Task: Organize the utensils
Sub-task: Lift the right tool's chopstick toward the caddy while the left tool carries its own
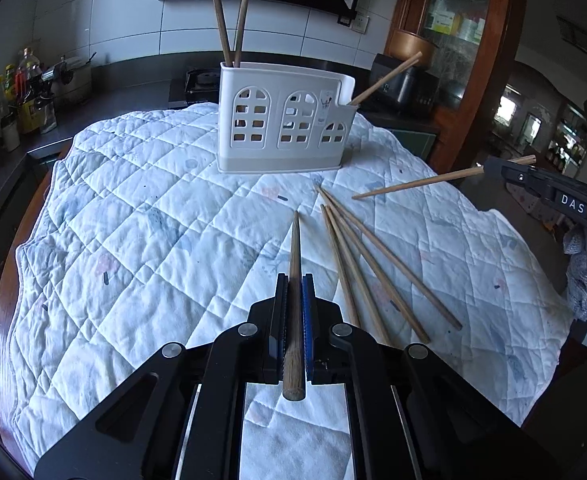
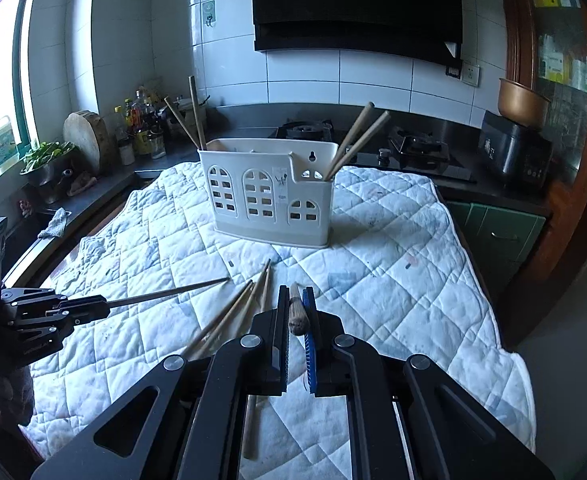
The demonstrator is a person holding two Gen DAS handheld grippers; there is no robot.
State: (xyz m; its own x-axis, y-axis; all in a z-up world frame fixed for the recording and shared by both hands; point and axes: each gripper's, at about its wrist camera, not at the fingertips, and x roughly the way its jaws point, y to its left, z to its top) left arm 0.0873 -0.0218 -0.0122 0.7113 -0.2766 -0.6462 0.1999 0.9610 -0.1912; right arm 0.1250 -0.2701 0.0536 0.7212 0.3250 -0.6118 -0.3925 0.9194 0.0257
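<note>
- A kitchen with white wall tiles and a dark counter; in front lies a table covered by a white quilted cloth (image 1: 141,216)
- On the cloth, toward the far side, a white utensil holder (image 1: 283,120) with arched window cut-outs stands upright
- Two wooden chopsticks (image 1: 231,26) stand in its left compartment and lean a little apart; in the right wrist view two more (image 2: 357,138) lean out of the low right compartment
- Four loose chopsticks (image 1: 373,264) lie on the cloth near the holder, close together and spread like a fan
- The left gripper (image 1: 295,280) has its jaws clamped on one chopstick (image 1: 295,248), which points forward to the holder, its tip above the cloth
- The right gripper (image 2: 296,292) is also clamped on a chopstick (image 2: 295,310), seen from its thick end
- Bottles (image 2: 141,120) and a round wooden board (image 2: 87,136) stand on the counter at the left
</note>
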